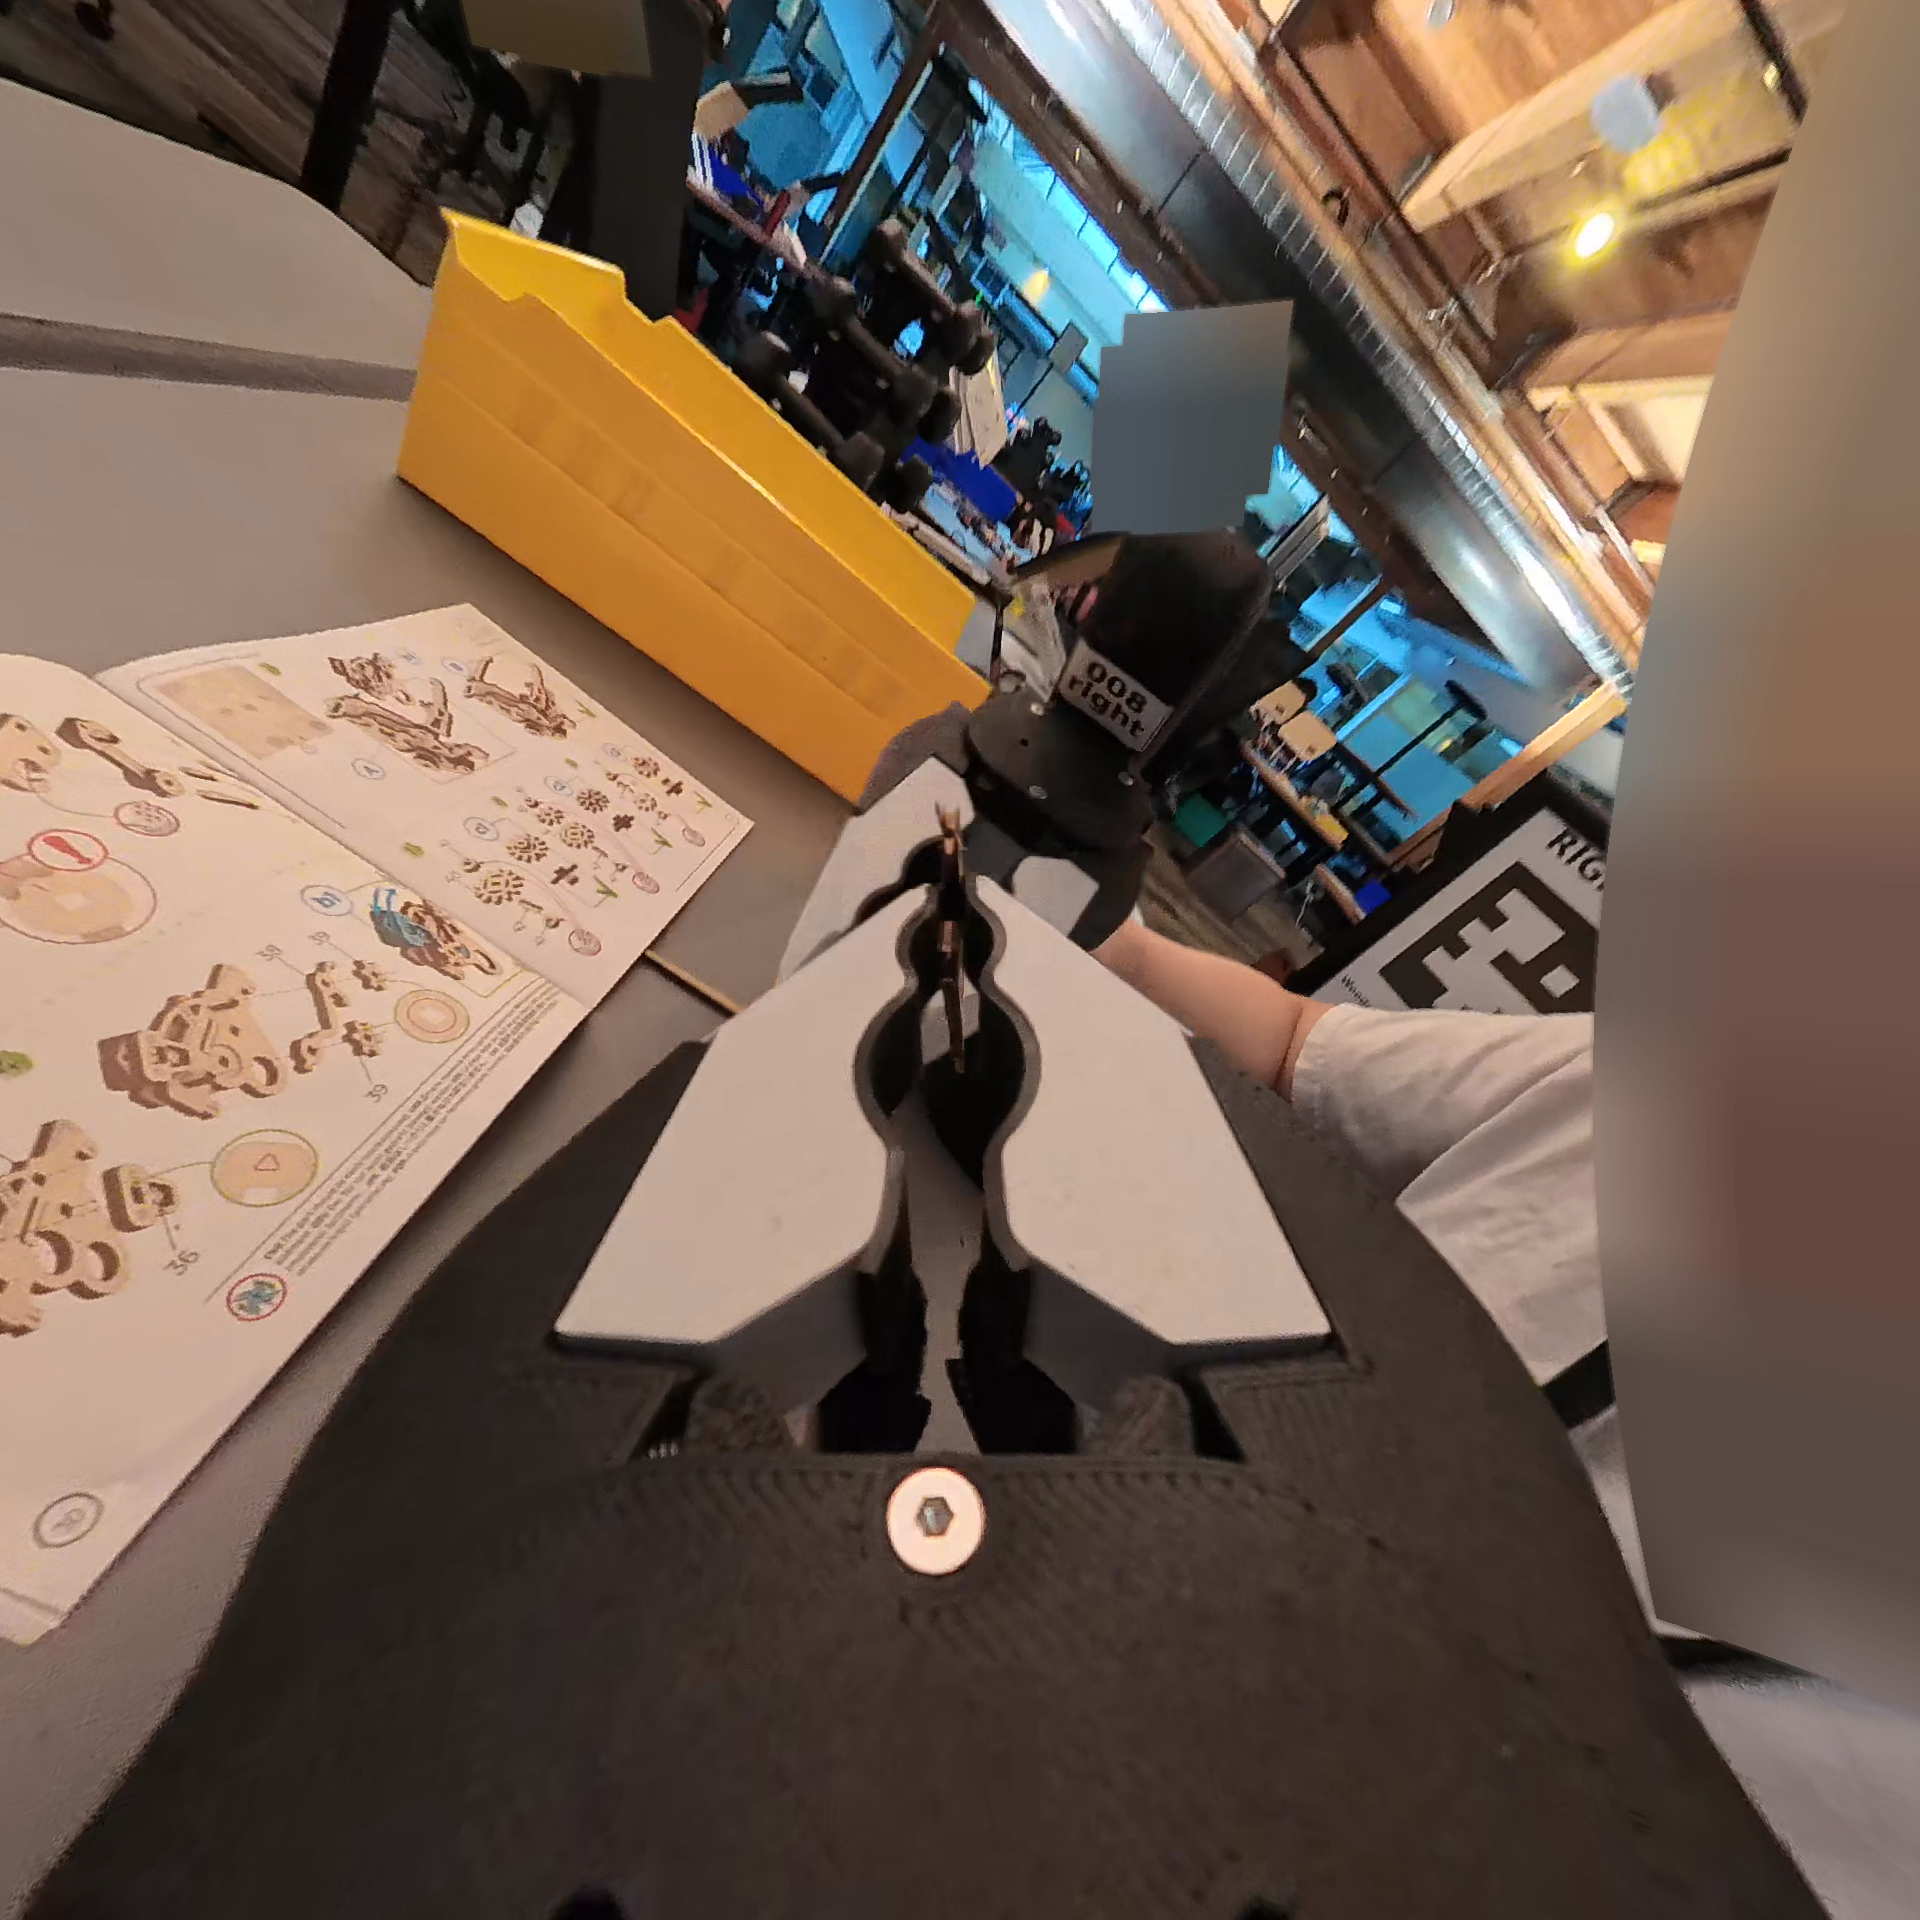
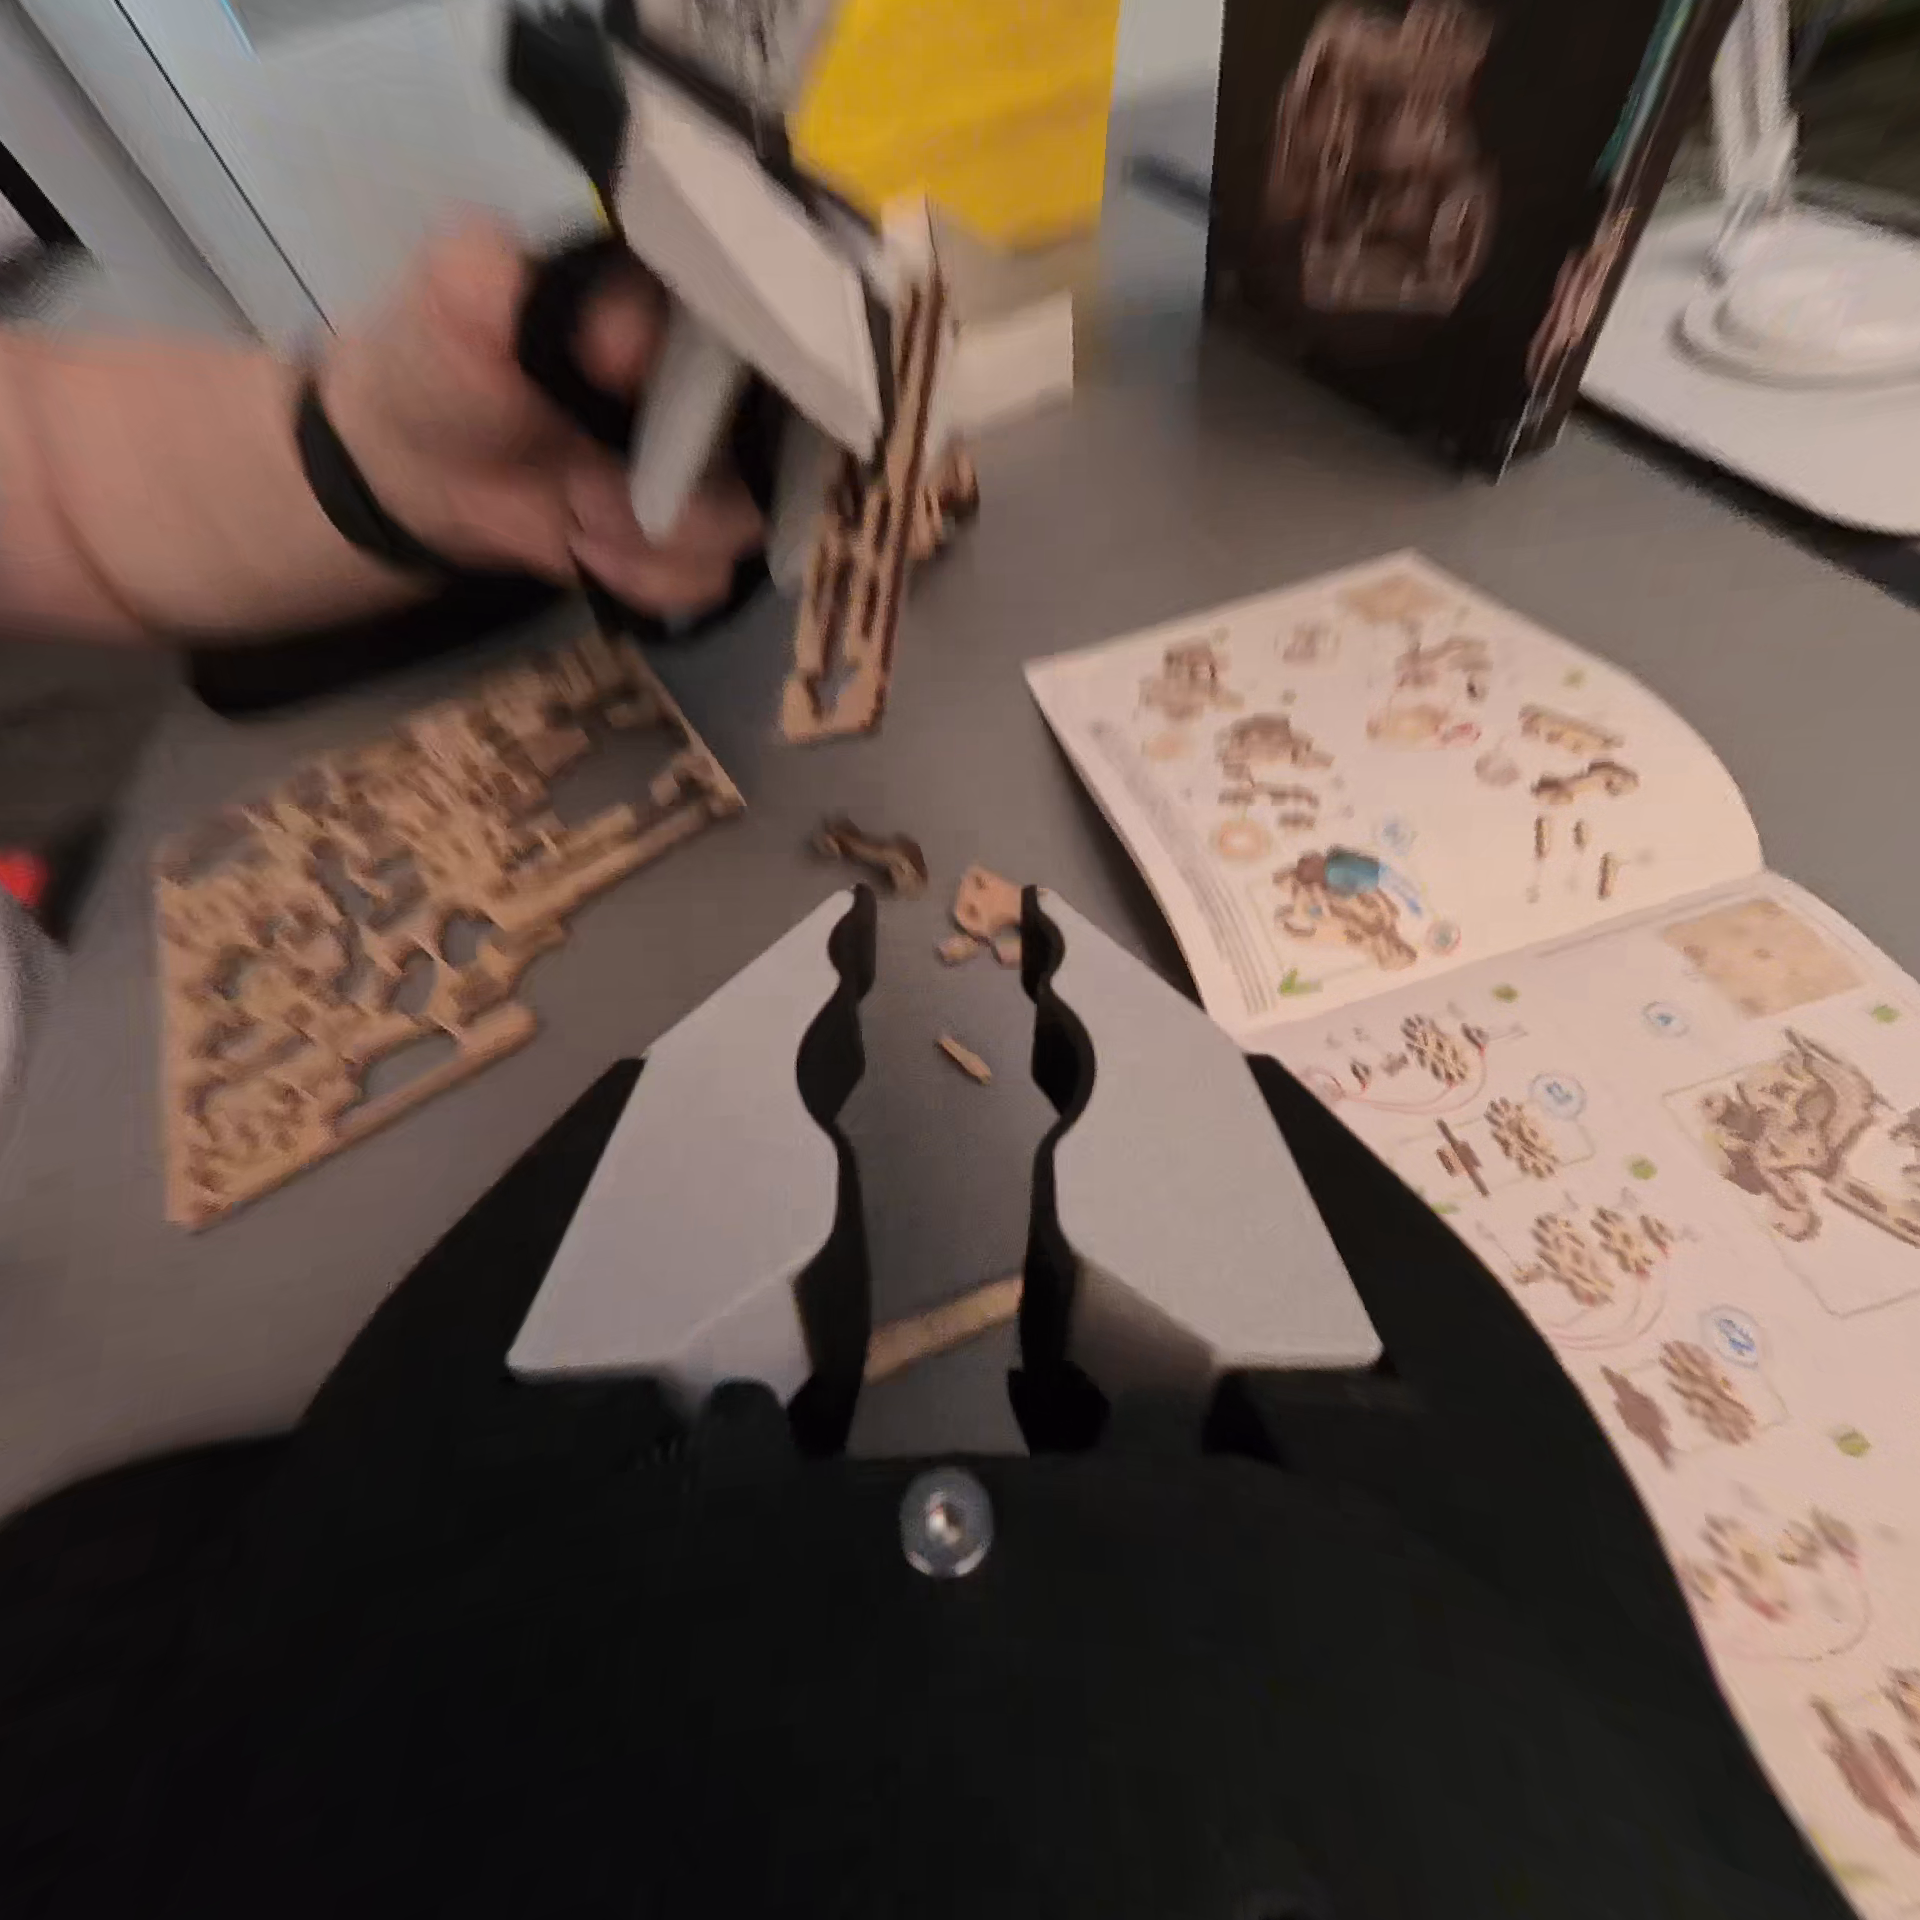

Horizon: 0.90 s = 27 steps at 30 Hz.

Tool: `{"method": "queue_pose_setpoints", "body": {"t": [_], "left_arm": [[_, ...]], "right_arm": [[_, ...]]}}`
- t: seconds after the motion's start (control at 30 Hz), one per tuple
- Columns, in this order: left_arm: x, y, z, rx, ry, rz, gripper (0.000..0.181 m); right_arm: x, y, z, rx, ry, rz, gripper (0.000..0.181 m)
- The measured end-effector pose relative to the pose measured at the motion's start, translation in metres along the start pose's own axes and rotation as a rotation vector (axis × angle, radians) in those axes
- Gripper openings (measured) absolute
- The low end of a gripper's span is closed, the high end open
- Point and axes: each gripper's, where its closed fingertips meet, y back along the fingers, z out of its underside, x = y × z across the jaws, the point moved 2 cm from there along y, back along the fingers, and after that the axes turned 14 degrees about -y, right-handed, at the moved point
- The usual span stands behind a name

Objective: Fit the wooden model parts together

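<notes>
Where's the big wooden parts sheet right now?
In the right wrist view, the large wooden parts sheet lies flat on the grey table, left of the open right tool and opposite the instruction booklet.

Left wrist view is looking pretty sharp, with a ceiling lamp glowing warm up top and bluish daylight coming in behind. Wide-angle lens is bending everything toward the edges. Right wrist view is smearing badly: the hand and the wooden sheet are all motion blur. Table is getting soft, even light, no harsh shadows.
</notes>
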Motion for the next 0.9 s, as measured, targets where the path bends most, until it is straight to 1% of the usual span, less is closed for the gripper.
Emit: {"method": "queue_pose_setpoints", "body": {"t": [0.1,0.17,0.2,0.23,0.33,0.4,0.43,0.57,0.67,0.7,0.73,0.77,0.8,0.87,0.9], "left_arm": [[0.002,-0.003,-0.002,0.042,-0.001,0.003,0.0],[0.005,-0.006,-0.002,0.051,-0.01,0.01,0.0],[0.007,-0.008,-0.002,0.057,-0.012,0.017,0.0],[0.008,-0.01,-0.001,0.054,-0.013,0.019,0.001],[0.008,-0.01,0.0,0.045,-0.043,0.016,0.0],[0.006,-0.006,-0.003,0.048,-0.061,0.005,0.013],[0.004,-0.004,-0.005,0.045,-0.074,-0.011,0.016],[0.003,0.003,-0.013,0.048,-0.133,-0.024,0.026],[0.004,-0.001,-0.009,0.022,-0.13,-0.017,0.028],[0.005,-0.005,-0.006,0.007,-0.133,-0.007,0.028],[0.008,-0.008,-0.003,-0.006,-0.138,0.011,0.022],[0.009,-0.012,0.0,-0.028,-0.146,0.02,0.012],[0.008,-0.015,0.003,-0.058,-0.156,0.016,0.007],[0.016,-0.021,0.005,-0.077,-0.179,0.055,0.0],[0.016,-0.022,0.006,-0.088,-0.189,0.046,0.0]], "right_arm": [[-0.016,0.011,-0.025,0.172,-0.234,-0.187,0.029],[-0.018,0.013,-0.031,0.225,-0.412,-0.294,0.03],[-0.018,0.012,-0.03,0.221,-0.466,-0.327,0.019],[-0.022,0.013,-0.028,0.21,-0.477,-0.378,0.0],[-0.02,0.023,-0.033,0.249,-0.463,-0.403,0.0],[-0.021,0.03,-0.035,0.245,-0.467,-0.424,0.0],[-0.019,0.032,-0.034,0.242,-0.468,-0.417,0.0],[-0.019,0.034,-0.028,0.199,-0.471,-0.412,0.0],[-0.019,0.032,-0.025,0.175,-0.46,-0.411,0.0],[-0.019,0.032,-0.024,0.168,-0.457,-0.411,0.0],[-0.018,0.032,-0.023,0.158,-0.45,-0.405,0.0],[-0.017,0.032,-0.023,0.152,-0.437,-0.4,0.0],[-0.018,0.033,-0.022,0.142,-0.421,-0.399,0.0],[-0.016,0.033,-0.02,0.121,-0.386,-0.371,0.0],[-0.015,0.034,-0.02,0.123,-0.375,-0.37,0.0]]}}
